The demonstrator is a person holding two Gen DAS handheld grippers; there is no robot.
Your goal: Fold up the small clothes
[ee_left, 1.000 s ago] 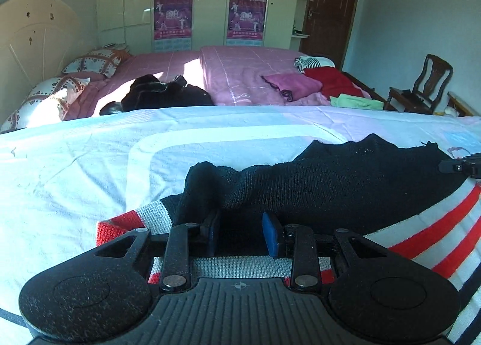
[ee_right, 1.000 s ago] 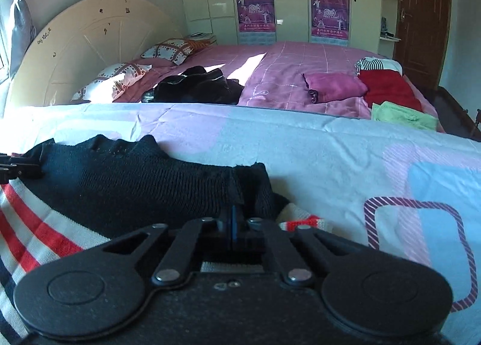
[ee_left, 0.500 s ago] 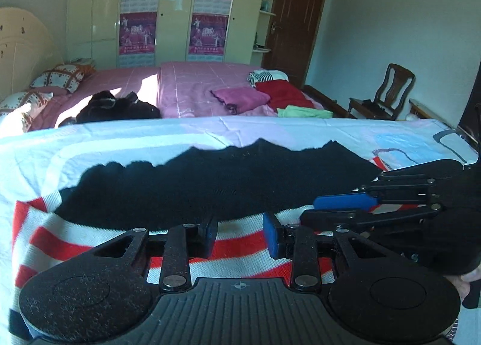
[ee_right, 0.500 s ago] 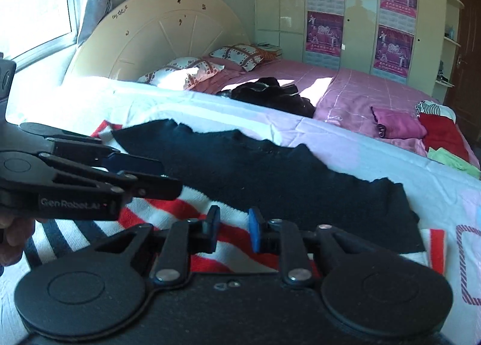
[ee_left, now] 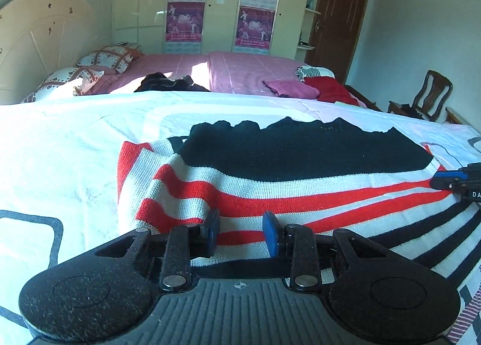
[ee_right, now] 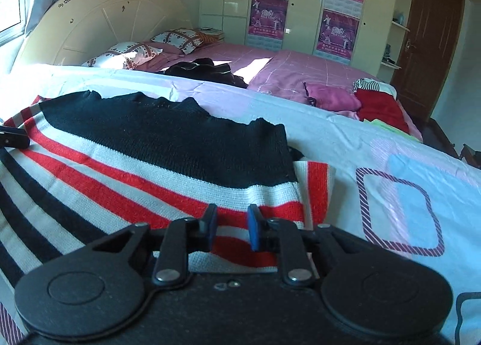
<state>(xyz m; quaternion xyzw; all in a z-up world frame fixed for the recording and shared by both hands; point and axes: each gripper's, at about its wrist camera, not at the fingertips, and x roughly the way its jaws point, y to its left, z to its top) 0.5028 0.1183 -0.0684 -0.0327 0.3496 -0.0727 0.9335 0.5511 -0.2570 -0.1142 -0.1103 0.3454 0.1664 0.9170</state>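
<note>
- A white bedspread (ee_left: 75, 149) with pale blue and pink squares outlined in purple covers the near bed; it is sunlit on the left.
- Beyond it lies a pink bed (ee_right: 270, 65) with heart-print pillows (ee_right: 177, 39), a black heap of clothes (ee_left: 168, 84), and folded magenta (ee_right: 330, 93) and red (ee_right: 381, 107) garments.
- A cream arched headboard (ee_right: 120, 14), wardrobe doors with purple calendar posters (ee_left: 255, 23), a brown door (ee_right: 433, 44) and a wooden chair (ee_left: 427, 95) ring the room.
- The striped knit sweater (ee_left: 300, 194), black above red, white and black bands, lies spread flat on the bedspread.
- The left gripper (ee_left: 240, 232) is low over the sweater's left edge, jaws apart, gripping nothing.
- The right gripper (ee_right: 230, 227) is low over its right edge, likewise released.
</note>
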